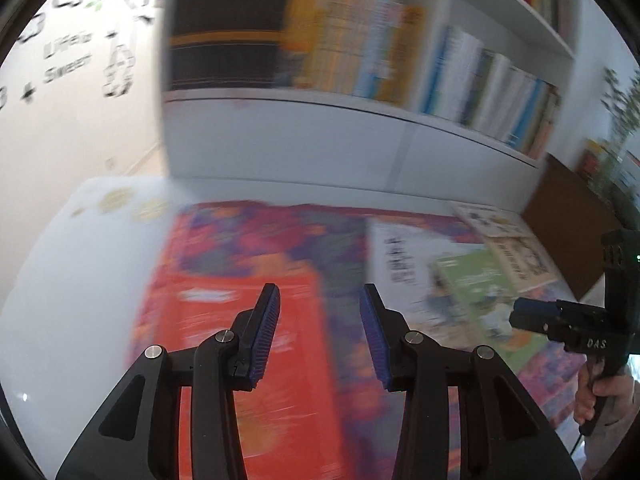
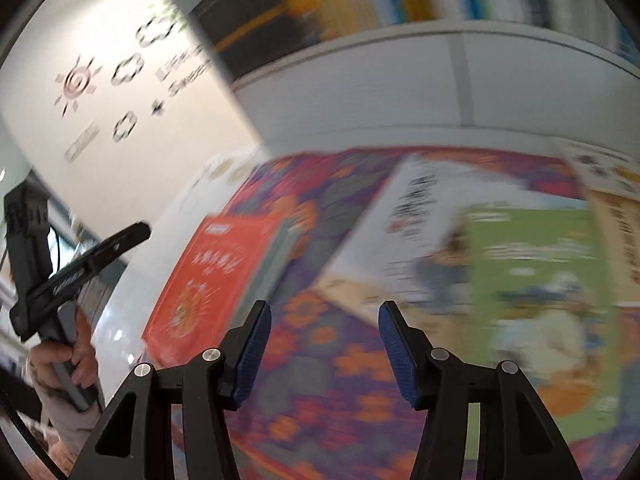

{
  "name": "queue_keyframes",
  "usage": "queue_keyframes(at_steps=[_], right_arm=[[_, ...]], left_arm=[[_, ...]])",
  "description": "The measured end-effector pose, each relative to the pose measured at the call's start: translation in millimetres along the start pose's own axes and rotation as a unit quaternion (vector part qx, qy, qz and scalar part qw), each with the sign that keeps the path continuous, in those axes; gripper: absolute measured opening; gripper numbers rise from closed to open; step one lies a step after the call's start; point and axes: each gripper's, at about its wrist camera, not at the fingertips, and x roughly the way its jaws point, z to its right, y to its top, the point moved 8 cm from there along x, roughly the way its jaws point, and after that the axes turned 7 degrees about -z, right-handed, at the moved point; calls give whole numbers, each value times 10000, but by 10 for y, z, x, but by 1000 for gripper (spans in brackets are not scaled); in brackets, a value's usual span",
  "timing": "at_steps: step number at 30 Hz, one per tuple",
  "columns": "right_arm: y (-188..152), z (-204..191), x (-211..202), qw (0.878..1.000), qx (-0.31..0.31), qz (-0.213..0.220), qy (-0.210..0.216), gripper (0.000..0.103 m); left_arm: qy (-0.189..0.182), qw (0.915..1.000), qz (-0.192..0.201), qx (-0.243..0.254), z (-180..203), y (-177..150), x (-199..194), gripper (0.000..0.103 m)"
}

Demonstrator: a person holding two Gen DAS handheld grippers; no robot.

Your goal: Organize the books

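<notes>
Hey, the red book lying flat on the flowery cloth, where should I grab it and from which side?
Probably by its long right edge, where the page block shows. The red book lies flat on the cloth, cover up, so nothing offers from above. That edge faces open cloth, clear of the white book. Bring the open left claw in low from there, one finger under, one over.

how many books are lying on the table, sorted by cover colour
red book: 1
white book: 1
green book: 1
cream book: 1
total: 4 books on the flowered cloth; the blurred ones on the shelf are not counted
</notes>
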Motion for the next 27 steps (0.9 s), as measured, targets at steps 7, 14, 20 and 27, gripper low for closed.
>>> queue_keyframes(at_steps=[7, 14, 20, 27], right_arm=[[-143, 1076, -609, 9949, 836, 421, -388, 54], [-407, 1851, -621, 9890, 1331, 296, -581, 54], [-513, 2075, -335, 9883, 1355, -85, -697, 54], [-546, 2052, -171, 9891, 1128, -365, -876, 54]], left_arm=[[-632, 9965, -497, 249, 1113, -105, 668, 39], [-970, 9862, -1202, 592, 1889, -614, 1329, 39], [-878, 9825, -1452, 762, 2047, -807, 1556, 40], [-822, 9832, -1398, 840, 2041, -807, 1553, 41]])
